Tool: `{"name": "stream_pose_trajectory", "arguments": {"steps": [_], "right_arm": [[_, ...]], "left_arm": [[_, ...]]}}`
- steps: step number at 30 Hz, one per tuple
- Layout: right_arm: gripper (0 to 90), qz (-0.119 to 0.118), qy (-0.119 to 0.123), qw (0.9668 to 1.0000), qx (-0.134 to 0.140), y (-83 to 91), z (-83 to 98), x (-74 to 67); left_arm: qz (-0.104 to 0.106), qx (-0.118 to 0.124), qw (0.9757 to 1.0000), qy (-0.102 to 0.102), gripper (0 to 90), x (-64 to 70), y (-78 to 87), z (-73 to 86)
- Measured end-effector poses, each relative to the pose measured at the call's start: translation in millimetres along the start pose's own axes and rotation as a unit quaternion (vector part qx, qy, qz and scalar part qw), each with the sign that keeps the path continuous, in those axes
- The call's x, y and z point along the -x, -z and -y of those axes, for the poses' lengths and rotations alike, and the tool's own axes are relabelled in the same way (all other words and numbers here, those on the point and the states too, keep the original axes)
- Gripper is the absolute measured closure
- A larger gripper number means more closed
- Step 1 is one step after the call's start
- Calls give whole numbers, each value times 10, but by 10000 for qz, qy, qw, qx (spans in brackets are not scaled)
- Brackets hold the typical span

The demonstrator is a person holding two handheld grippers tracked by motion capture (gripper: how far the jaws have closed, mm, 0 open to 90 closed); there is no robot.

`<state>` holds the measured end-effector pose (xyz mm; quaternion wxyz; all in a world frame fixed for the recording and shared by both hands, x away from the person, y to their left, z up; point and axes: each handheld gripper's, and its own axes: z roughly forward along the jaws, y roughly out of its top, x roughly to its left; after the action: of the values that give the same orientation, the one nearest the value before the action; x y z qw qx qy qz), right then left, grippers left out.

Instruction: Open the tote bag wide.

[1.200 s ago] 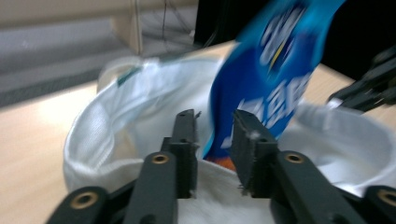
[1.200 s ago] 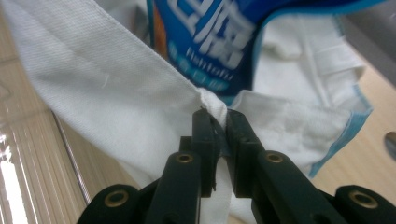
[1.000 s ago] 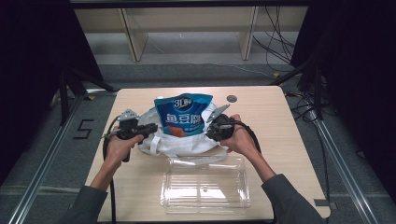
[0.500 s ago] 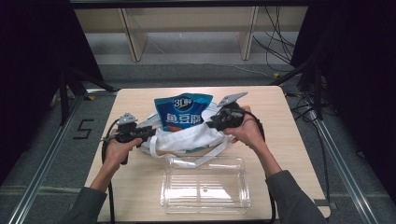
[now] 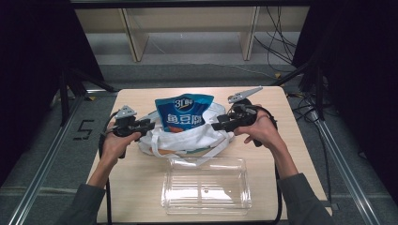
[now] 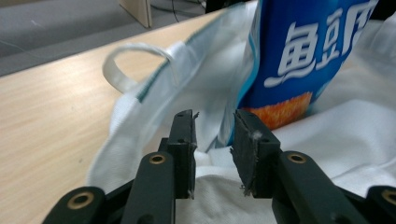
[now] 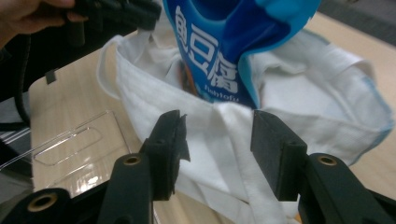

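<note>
Glossy plastic pouch (image 5: 184,113), white cloth bag (image 5: 187,138), matt wood table (image 5: 141,187).

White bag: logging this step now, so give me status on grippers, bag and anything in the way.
Left gripper and right gripper open, jaws just opened, cloth loose between. Blue pouch upright in white bag. Clear tray alongside.

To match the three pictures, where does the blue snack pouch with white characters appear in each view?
High view: blue snack pouch at table centre, standing in the white cloth bag.
Left gripper view: upper right.
Right gripper view: top centre.
Shared landmark: the white cloth bag around its base.
</note>
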<state>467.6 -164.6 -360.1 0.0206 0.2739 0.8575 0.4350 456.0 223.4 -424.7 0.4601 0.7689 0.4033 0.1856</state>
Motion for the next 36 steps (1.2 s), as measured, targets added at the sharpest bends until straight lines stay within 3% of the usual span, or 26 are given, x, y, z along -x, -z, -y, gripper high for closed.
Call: {"name": "stream_pose_trajectory", "arguments": {"steps": [2,5,6,7,8,9,10,12,13,15,16,17,18,19,20,21,25,29,31,32,33,34,35,36], "right_arm": [[557,487,90,9987,133,51,-21,-40],[657,849,91,9955,400,-81,-112,20],[657,849,91,9955,400,-81,-112,20],[683,1126,116,9931,307,-239,-171,102],[683,1126,116,9931,307,-239,-171,102],[687,1415,94,9899,60,-429,-178,191],[707,1375,21,9904,-122,-474,-168,231],[760,1174,133,9907,-668,-600,-107,275],[760,1174,133,9907,-668,-600,-107,275],[820,1040,548,9870,-1098,-695,-9,290],[861,894,571,9832,-1486,-758,121,298],[869,860,456,9817,-1637,-774,159,287],[869,860,456,9817,-1637,-774,159,287],[879,782,487,9799,-1770,-805,200,304],[885,651,563,9781,-1896,-835,241,333],[889,678,444,9768,-1983,-853,268,329],[900,622,409,9737,-2154,-1000,372,420],[900,613,468,9711,-2260,-1079,407,432],[894,608,451,9716,-2244,-1064,390,424],[858,676,385,9735,-2150,-980,355,375],[856,644,400,9760,-2041,-899,320,359],[856,644,400,9760,-2041,-899,320,359],[854,632,422,9800,-1839,-812,280,359],[854,812,227,9865,-1401,-609,165,336]], "left_arm": [[23,93,9999,66,689,-1,-11,-9],[-36,246,9997,27,720,19,43,-79],[-99,335,9994,-30,720,24,73,-109],[-141,458,9988,-42,737,22,106,-150],[-154,521,9985,-35,737,9,122,-176],[-177,568,9982,4,753,-19,129,-217],[-204,559,9982,17,765,-41,120,-237],[-366,450,9983,91,791,-162,11,-257],[-366,450,9983,91,812,-162,11,-257],[-335,386,9986,118,829,-240,-103,-240],[-347,251,9990,146,850,-295,-234,-219],[-347,251,9990,146,852,-295,-234,-219],[-320,219,9991,150,852,-314,-313,-200],[-444,42,9990,82,854,-332,-394,-180],[-515,-139,9985,-76,854,-367,-424,-165],[-567,-201,9982,3,854,-404,-497,-129],[-567,-340,9974,295,852,-505,-675,-16],[-588,-424,9971,244,847,-539,-745,-7],[-528,-287,9974,386,846,-543,-677,-60],[-510,-221,9977,394,847,-525,-632,-92],[-493,-153,9982,298,847,-496,-561,-137],[-541,-91,9983,174,847,-458,-481,-186],[-555,32,9984,82,846,-414,-367,-247],[-410,272,9987,159,845,-342,-228,-322]]}}
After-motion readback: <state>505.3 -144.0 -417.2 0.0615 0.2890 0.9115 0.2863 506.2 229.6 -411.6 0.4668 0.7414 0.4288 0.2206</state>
